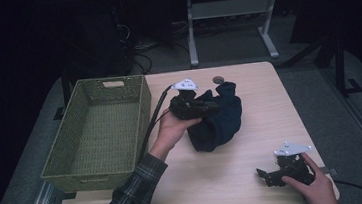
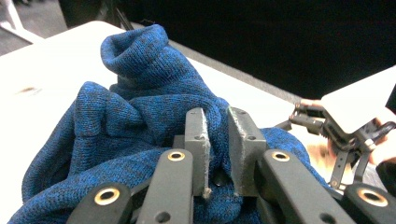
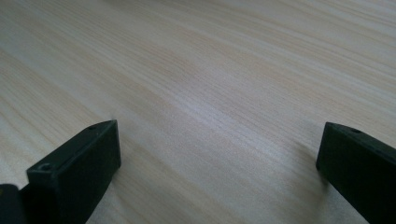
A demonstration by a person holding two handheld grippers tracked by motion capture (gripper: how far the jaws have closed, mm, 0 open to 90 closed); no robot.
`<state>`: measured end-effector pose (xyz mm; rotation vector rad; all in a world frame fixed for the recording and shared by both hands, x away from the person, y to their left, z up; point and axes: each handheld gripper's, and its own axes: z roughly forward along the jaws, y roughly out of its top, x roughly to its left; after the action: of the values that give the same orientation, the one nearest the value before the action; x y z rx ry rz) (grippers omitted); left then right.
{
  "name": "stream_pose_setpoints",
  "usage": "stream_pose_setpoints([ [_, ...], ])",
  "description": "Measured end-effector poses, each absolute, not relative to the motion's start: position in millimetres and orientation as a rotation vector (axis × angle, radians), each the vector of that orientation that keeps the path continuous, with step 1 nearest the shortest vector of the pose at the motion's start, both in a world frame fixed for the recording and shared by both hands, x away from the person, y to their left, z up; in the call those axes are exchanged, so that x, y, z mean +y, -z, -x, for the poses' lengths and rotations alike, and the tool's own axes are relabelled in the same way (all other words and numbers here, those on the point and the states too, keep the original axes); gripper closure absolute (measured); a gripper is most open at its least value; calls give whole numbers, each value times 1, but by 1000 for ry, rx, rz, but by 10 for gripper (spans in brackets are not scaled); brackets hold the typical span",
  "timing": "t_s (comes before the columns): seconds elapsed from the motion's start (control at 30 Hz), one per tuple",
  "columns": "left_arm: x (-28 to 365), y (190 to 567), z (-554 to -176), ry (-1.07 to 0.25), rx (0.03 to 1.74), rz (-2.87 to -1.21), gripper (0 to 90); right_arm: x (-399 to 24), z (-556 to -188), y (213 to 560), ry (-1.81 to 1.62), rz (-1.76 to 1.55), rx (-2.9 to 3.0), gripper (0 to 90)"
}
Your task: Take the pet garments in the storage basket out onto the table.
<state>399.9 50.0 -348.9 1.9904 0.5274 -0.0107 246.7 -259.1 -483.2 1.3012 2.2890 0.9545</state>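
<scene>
Right tongs (image 1: 265,175) are rested low on the worktop (image 1: 236,177) near the front edge, jaws spread wide, nothing between. Left tongs (image 2: 217,154) are closed to a narrow gap on a fold of the blue knit garment (image 2: 140,93), which is bunched mid-worktop beside the green basket (image 1: 96,130).

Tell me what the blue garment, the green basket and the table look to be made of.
Blue garment: soft knitted fabric, probably wool or acrylic; the fine knit loops and limp folds show in the left gripper view.
Green basket: woven strands, maybe paper cord or plastic; matte, with an open weave.
Table: pale wood or wood-look laminate; straight grain lines, smooth with a slight sheen.
</scene>
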Motion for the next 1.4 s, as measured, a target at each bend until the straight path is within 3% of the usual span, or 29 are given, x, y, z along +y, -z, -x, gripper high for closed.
stream_pose_setpoints([
  [0.8,20,428,-412,128,589,-2238,752,-259,-246,483,-956,-1295,2290,0],
  [0.97,19,425,-411,106,588,-2240,619,-259,-246,483,-956,-1293,2291,0],
  [1.07,23,419,-411,109,580,-2239,472,-259,-246,483,-957,-1293,2291,0],
  [1.23,28,413,-407,70,564,-2227,349,-259,-246,483,-956,-1293,2291,0],
  [1.3,28,411,-405,42,562,-2236,244,-259,-246,483,-956,-1290,2291,0],
  [1.4,29,408,-400,-5,567,-2263,185,-259,-246,483,-956,-1290,2291,0],
])
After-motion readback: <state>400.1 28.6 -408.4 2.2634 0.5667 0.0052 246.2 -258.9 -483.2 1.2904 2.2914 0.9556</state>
